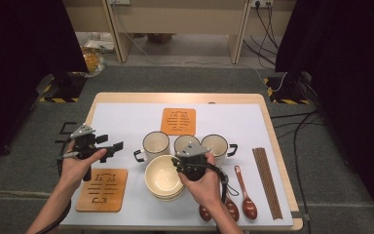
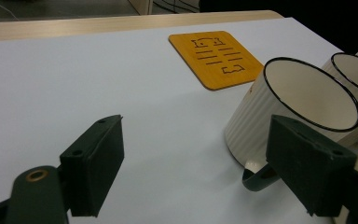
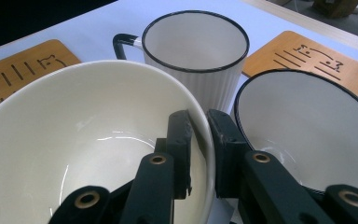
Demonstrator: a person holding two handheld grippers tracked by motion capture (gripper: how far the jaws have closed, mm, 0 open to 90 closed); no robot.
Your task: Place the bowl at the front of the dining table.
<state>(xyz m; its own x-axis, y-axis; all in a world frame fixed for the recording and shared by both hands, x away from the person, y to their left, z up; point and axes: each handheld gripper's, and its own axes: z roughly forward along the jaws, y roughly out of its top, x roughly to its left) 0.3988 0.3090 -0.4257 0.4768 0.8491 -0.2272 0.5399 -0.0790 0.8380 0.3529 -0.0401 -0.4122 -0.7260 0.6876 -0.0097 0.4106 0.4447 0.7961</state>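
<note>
A cream bowl [image 1: 159, 179] tops a short stack at the front middle of the white mat. My right gripper [image 1: 178, 164] grips its right rim. In the right gripper view one jaw is inside the bowl [image 3: 74, 140] and the other outside, and the right gripper [image 3: 199, 128] is shut on the rim. Three white ribbed mugs with dark rims stand just behind: the left mug [image 1: 156, 145], the middle mug [image 1: 185, 142] and the right mug [image 1: 217, 145]. My left gripper [image 1: 110, 144] hovers open left of the mugs. The left gripper [image 2: 196, 133] holds nothing and points toward the left mug [image 2: 284, 107].
One wooden coaster [image 1: 178, 121] lies behind the mugs, another coaster [image 1: 102, 189] at the front left under my left hand. Brown spoons [image 1: 246, 195] and a bundle of chopsticks [image 1: 268, 183] lie along the right side of the mat.
</note>
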